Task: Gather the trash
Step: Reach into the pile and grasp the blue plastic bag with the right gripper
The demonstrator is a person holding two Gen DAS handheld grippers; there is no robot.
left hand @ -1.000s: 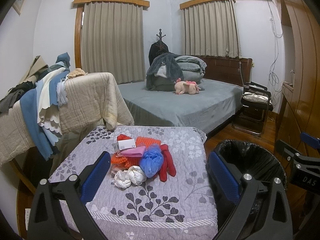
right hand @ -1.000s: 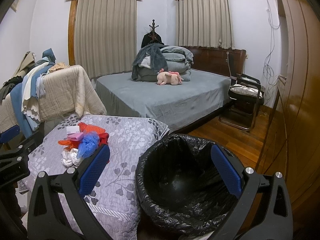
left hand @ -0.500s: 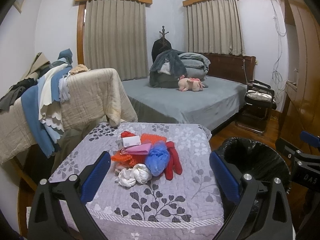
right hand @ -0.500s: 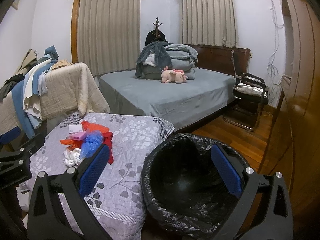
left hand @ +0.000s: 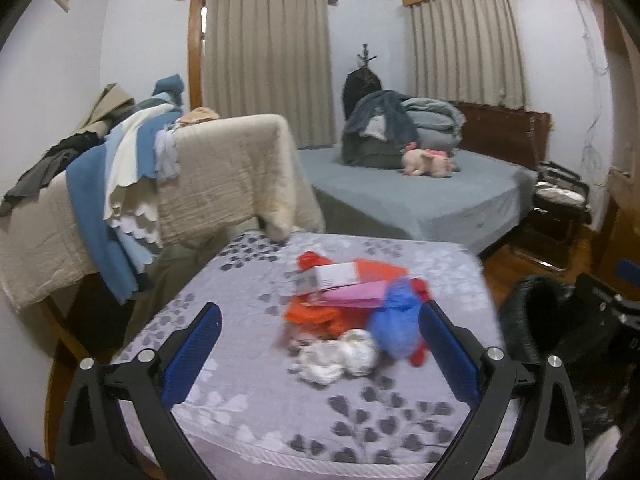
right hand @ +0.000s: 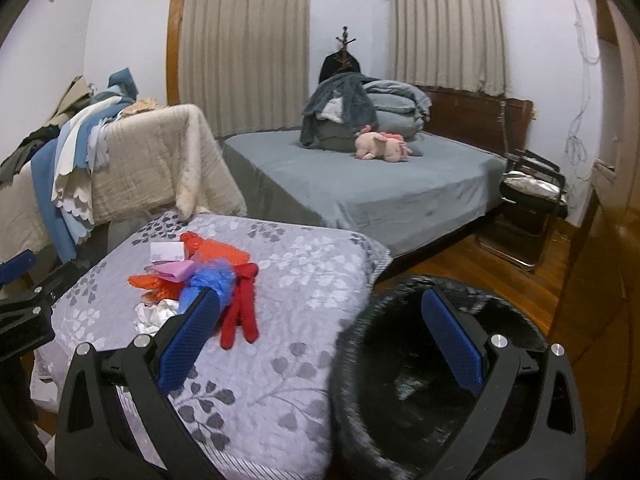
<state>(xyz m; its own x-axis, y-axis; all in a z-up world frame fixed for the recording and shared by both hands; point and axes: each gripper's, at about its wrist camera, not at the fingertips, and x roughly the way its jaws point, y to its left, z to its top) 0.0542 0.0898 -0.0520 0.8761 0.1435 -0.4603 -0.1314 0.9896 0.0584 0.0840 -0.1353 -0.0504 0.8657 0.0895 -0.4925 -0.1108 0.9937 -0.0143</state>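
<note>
**TRASH PILE VS. JAWS: APPROACH GEOMETRY**

Left gripper (left hand: 318, 354): jaws spread wide, nothing held. Right gripper (right hand: 330, 344): jaws spread wide, nothing held; no contact with any item on either side.

Trash pile (left hand: 352, 308): clustered mid-surface on the padded table w/ grey floral cover (left hand: 248, 280). Contents, as far as blur allows: white crumpled tissue (left hand: 340, 356) nearest the left jaws, blue plastic bag (left hand: 394, 326) just beside it to the right, red glove (right hand: 240, 308), orange mesh, pink sheet, small white box at the far side.

Key relation: pile sits straight ahead of the left jaws, approx. centred between the blue pads. Left gripper nearer and better aligned. From right wrist view, pile lies off to the left, partly behind the left finger pad; jaws point more toward the bin (right hand: 440, 380).

Long axis: glove fingers run toward the near table edge in right wrist view; tissue and bag roughly round, no preferred axis.

Clearance: bare cover all round the pile, esp. near side and right. Bin w/ black liner stands just off the table's right edge, mouth open. Draped blankets at left rear, apart from pile.

Judgement: first pick not yet made; short forward reach w/ left, then transfer rightward over table edge to bin.
</note>
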